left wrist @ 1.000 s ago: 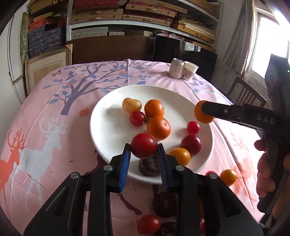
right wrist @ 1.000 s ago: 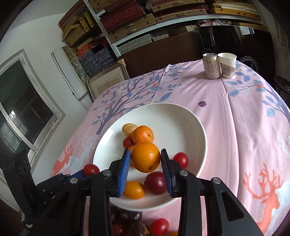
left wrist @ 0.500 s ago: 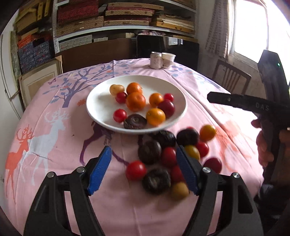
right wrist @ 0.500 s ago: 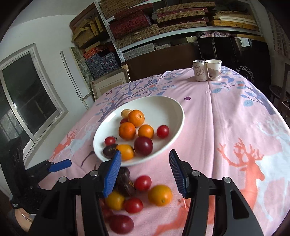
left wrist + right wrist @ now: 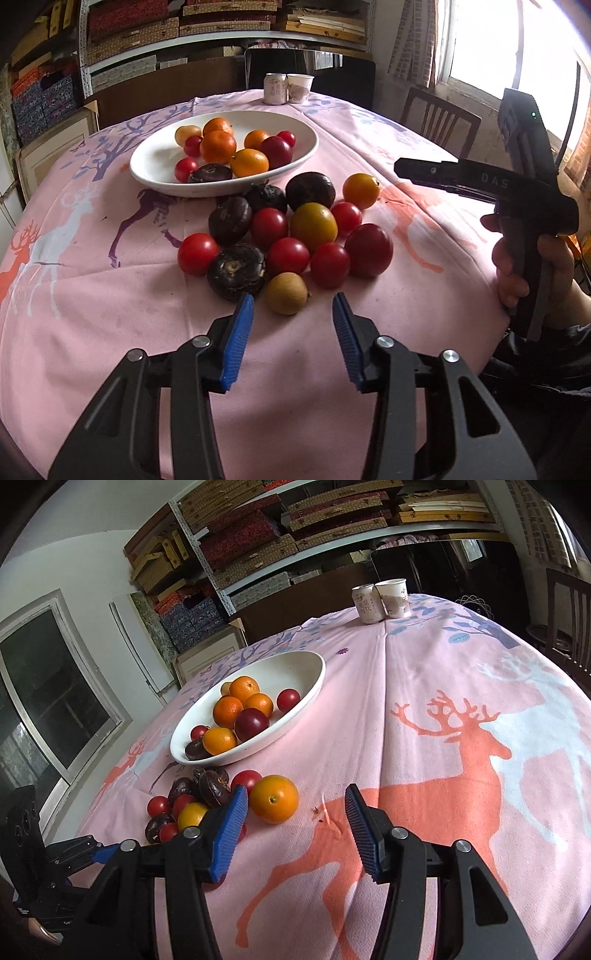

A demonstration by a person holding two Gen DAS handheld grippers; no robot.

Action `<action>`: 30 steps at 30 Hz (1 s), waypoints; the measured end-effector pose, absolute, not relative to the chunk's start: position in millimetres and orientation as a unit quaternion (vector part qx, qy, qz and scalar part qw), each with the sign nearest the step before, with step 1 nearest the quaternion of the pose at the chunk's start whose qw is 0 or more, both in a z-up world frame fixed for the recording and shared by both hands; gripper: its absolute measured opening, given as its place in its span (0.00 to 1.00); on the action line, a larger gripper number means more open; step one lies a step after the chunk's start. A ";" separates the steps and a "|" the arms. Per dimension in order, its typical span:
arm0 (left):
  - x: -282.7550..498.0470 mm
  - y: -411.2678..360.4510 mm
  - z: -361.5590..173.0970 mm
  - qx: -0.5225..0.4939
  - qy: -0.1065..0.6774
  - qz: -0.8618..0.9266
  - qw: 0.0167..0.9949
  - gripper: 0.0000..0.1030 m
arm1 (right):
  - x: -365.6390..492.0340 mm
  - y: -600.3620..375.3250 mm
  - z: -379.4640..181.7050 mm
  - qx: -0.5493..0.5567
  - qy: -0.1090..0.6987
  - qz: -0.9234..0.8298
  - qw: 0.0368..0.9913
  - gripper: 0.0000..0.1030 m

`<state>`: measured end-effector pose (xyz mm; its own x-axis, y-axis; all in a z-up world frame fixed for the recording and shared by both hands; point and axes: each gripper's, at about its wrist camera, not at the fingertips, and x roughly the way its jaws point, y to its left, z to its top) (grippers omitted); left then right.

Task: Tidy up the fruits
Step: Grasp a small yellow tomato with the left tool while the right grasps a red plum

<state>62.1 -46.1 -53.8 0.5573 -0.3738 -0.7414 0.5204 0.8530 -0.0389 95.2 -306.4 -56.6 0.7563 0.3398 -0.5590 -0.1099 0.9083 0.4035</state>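
Both fruits now lie in the plate [image 5: 155, 173]; each hand-held gripper, left [image 5: 291, 330] and right [image 5: 293, 825], seemingly spread, empty.

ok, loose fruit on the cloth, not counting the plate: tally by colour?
Red fruits: 6
Dark purple-brown fruits: 4
Orange-yellow fruits: 2
Tan fruit: 1
Total: 13

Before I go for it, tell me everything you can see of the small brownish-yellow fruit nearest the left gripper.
The small brownish-yellow fruit is roundish with dull, matte tan skin and a tiny dark stem nub on its right side. It sits on the pink tablecloth at the near edge of the loose pile, outside the white plate. It appears to touch the dark water chestnut on its left. The left gripper is open just short of it, not touching.
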 end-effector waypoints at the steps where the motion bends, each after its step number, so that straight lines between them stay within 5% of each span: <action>1: 63.9 -49.4 -55.3 0.094 0.398 -0.255 0.876 0.37 | 95.2 -306.6 -57.0 0.176 0.327 0.122 0.920 0.54; 8: 80.5 -55.2 -63.4 0.081 0.396 -0.232 0.885 0.26 | 93.0 -299.9 -56.5 0.155 0.325 0.128 0.924 0.54; 24: 77.2 -33.2 -60.6 0.033 0.368 -0.222 0.902 0.25 | 67.4 -229.4 -66.1 0.069 0.367 0.237 0.897 0.54; 30: 76.5 -34.1 -60.6 0.026 0.370 -0.224 0.902 0.25 | 73.9 -223.5 -73.7 0.087 0.391 0.235 0.886 0.37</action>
